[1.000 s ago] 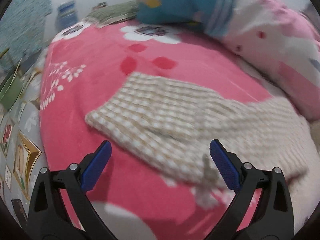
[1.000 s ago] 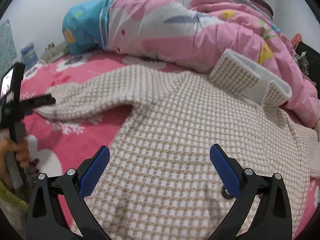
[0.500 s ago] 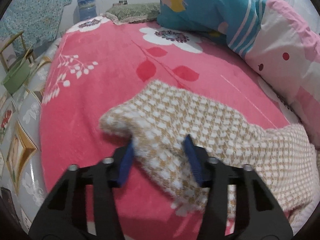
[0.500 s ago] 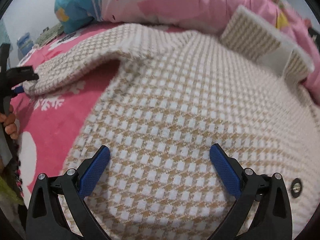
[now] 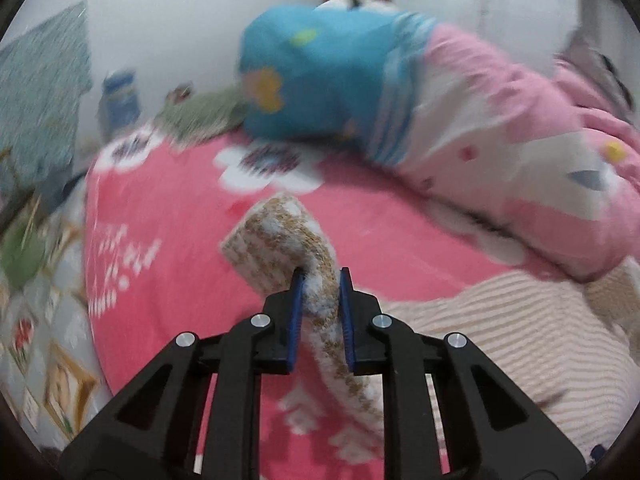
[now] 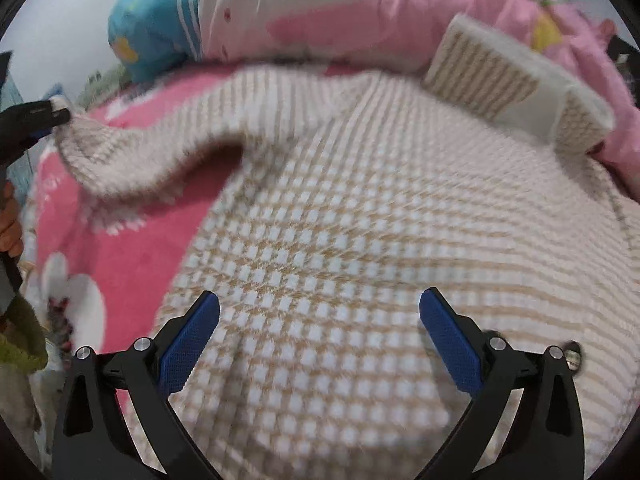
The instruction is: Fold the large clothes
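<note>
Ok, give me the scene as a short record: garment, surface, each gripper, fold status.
garment: checked beige and white sweater, spread flat, one sleeve raised
surface: pink flowered blanket on a bed, quilt piled behind
left gripper: jaws closing on the sleeve near its cuff, lifted off the blanket
right gripper: open, above the sweater body, nothing held
fold status: sleeve not yet folded over the body

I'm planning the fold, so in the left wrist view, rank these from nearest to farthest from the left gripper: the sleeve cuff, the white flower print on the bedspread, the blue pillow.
1. Sleeve cuff: between the closing jaws of the left gripper, right at its tips.
2. White flower print: on the pink bedspread, just beyond the cuff.
3. Blue pillow: at the far end of the bed, by the wall.
</note>
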